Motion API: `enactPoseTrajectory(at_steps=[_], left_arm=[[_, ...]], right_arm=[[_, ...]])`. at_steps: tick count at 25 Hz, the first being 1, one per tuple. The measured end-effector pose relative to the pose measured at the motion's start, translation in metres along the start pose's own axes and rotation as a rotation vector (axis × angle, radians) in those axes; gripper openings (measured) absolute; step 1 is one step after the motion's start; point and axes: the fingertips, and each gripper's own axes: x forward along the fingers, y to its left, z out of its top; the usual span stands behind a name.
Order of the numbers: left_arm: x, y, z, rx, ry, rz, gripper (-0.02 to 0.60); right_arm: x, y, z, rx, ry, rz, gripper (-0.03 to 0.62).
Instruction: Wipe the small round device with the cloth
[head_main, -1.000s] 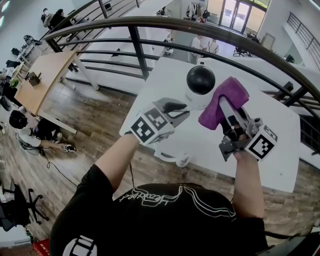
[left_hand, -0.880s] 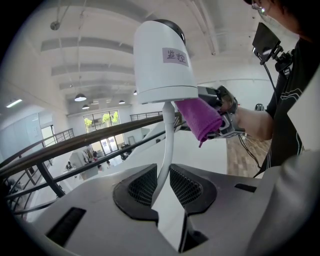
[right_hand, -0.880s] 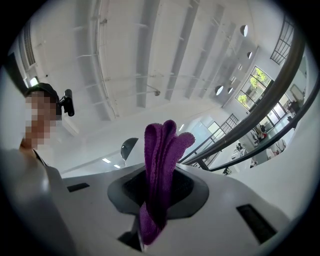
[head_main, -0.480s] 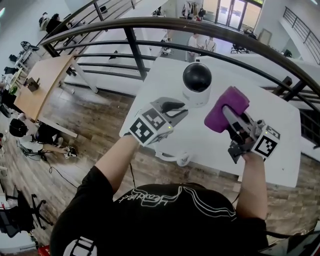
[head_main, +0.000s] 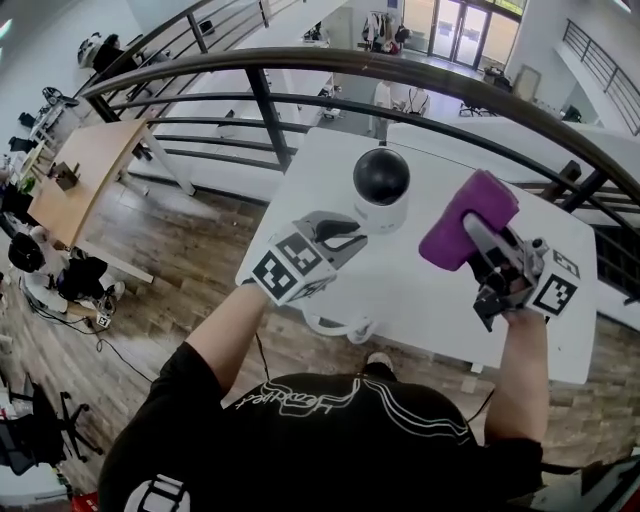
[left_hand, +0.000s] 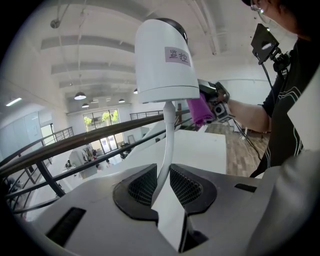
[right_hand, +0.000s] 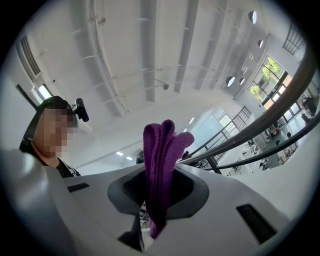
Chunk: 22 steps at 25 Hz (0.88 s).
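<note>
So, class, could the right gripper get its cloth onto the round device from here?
Probably yes. The right gripper holds the purple cloth just beside the device, with only bare table between; the left gripper grips the white cable on the other side.

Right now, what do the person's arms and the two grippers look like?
The left gripper and right gripper are light grey, with black meshed pads and a cube of black-and-white square markers each. The T-shirt is black, short-sleeved, with white lines.
</note>
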Motion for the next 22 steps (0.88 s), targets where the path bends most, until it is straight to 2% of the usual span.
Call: enactPoseTrajectory(at_steps=[8,15,22], left_arm=[[0.0,0.0,-0.006,0.011,0.001,-0.013,0.084],[0.006,0.017,0.013,0.024,0.003,0.015,0.084],[0.007,-0.001,0.005,0.03,0.028,0.024,0.084]], right_arm=[[0.028,-0.002,0.03,-0.038,0.093,0.178,0.061],[0.062,-0.014,0.073,-0.048,0.208,0.361,0.061],[0.07,0.0,0.075,-0.04,0.28,0.508,0.061]])
